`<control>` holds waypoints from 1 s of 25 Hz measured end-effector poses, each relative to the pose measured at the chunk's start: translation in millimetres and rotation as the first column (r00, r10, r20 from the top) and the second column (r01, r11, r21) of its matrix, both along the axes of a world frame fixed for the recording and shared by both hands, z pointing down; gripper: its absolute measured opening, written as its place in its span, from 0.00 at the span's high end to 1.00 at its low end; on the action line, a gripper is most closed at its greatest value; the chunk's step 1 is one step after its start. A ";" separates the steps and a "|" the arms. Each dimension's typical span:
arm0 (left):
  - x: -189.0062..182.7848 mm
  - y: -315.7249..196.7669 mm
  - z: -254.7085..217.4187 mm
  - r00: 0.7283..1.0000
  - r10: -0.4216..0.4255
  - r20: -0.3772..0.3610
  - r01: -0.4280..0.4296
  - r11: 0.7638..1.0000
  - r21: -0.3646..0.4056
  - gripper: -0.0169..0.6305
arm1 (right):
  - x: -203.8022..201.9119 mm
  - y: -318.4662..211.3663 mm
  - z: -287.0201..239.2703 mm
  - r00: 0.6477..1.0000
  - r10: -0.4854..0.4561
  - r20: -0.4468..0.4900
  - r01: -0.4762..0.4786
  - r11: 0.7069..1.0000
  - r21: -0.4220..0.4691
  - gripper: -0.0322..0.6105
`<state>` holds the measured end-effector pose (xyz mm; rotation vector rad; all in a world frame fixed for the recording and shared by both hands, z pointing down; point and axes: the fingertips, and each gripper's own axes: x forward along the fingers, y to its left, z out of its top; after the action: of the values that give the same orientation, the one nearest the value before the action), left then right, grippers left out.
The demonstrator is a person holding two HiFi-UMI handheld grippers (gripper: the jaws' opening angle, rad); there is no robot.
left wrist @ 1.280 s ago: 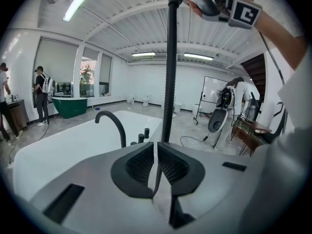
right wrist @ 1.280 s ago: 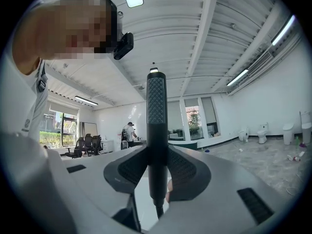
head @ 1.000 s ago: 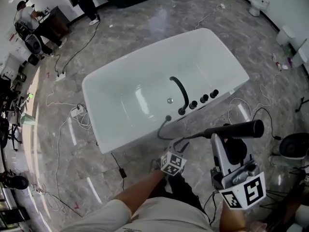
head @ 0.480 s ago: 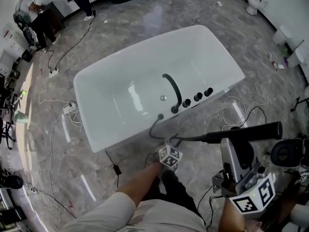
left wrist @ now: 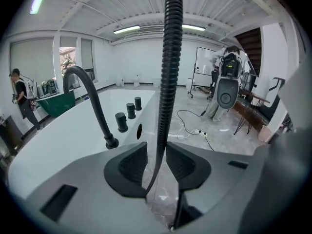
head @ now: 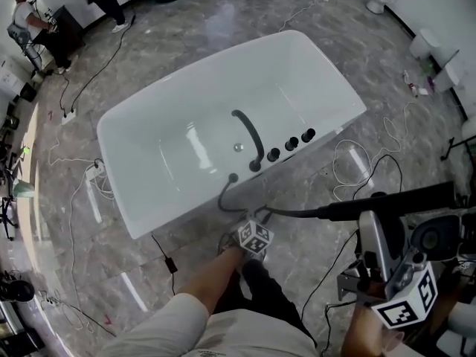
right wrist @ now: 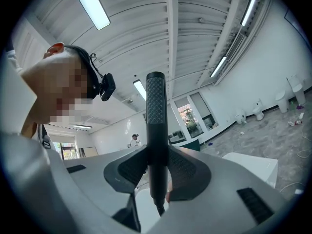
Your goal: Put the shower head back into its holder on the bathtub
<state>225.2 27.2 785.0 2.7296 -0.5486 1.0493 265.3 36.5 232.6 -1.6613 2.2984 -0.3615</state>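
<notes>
Currently, the right gripper clamps the shower head. The left gripper jaws, just closing, stand apart around the hose.

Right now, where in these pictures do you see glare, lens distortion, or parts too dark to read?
Head view: white glare streaks inside the bathtub, floor bowed toward the edges. Left gripper view: ceiling lines curve, the hose is sharp. Right gripper view: bright ceiling lamps, the shower head dark against them.
</notes>
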 end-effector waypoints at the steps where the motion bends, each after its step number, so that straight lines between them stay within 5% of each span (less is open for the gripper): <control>1: 3.1 -0.7 0.0 1.000 0.008 -0.003 -0.008 1.000 0.006 0.79 | 2.5 1.5 -0.3 1.000 0.001 0.006 -0.001 1.000 0.000 0.75; 16: 40.8 7.9 -3.8 0.993 0.109 -0.051 -0.105 0.991 0.081 0.81 | 44.8 19.8 -4.7 0.997 0.026 0.075 -0.025 1.000 -0.009 0.75; 19: 43.2 3.4 -6.0 0.993 0.106 -0.050 -0.102 0.992 0.079 0.88 | 60.0 16.4 -9.4 0.997 0.048 0.061 -0.048 0.999 -0.011 0.75; 25: 6.1 1.1 -8.4 0.997 0.072 -0.026 -0.071 0.996 0.049 0.88 | 93.1 17.8 1.5 0.989 0.141 0.054 -0.140 0.990 -0.015 0.75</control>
<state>231.4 28.4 776.6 2.8209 -0.4818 1.0248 358.4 54.3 234.1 -1.7834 2.1286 -0.3840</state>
